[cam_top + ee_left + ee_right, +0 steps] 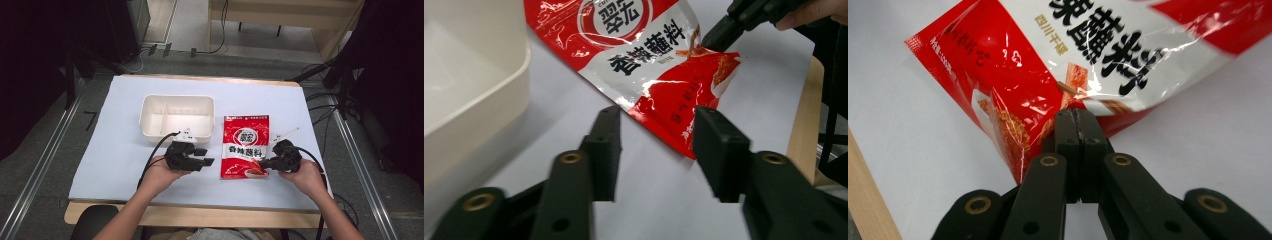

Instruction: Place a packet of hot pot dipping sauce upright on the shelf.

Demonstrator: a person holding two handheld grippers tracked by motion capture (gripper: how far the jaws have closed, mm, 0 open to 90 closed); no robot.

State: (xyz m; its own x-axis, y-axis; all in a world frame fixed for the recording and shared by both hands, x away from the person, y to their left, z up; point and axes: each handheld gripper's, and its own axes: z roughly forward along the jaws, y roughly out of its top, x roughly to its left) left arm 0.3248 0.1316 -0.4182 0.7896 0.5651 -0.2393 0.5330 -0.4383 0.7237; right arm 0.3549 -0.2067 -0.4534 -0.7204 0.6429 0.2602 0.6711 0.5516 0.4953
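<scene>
One container on the table (110, 150): a cream plastic tray (177, 116), sitting just above centre of the high view. A divider is splitting it into two compartments, a narrow one at left and a wide one at right. Nothing visible is lying in either compartment. In the left gripper view the tray's outer wall is filling the upper left of the frame, standing on the white table cover.

One seasoning pouch (245, 146), red and white with black Chinese print, is lying flat on the cover just to the right of the tray in the high view, apart from it.

Two grippers, one per hand. The left gripper (206, 156) is sitting below the tray and just left of the pouch, jaws spread wide with nothing between them; in its own view the pouch's lower red edge is showing through the gap, farther off. The right gripper (1078, 118) is at the pouch's lower right corner, jaws pressed together and pinching the pouch's red edge; the foil is creasing around the grip.

Count: one tray, two compartments, one pouch, two grippers, two hands.
</scene>
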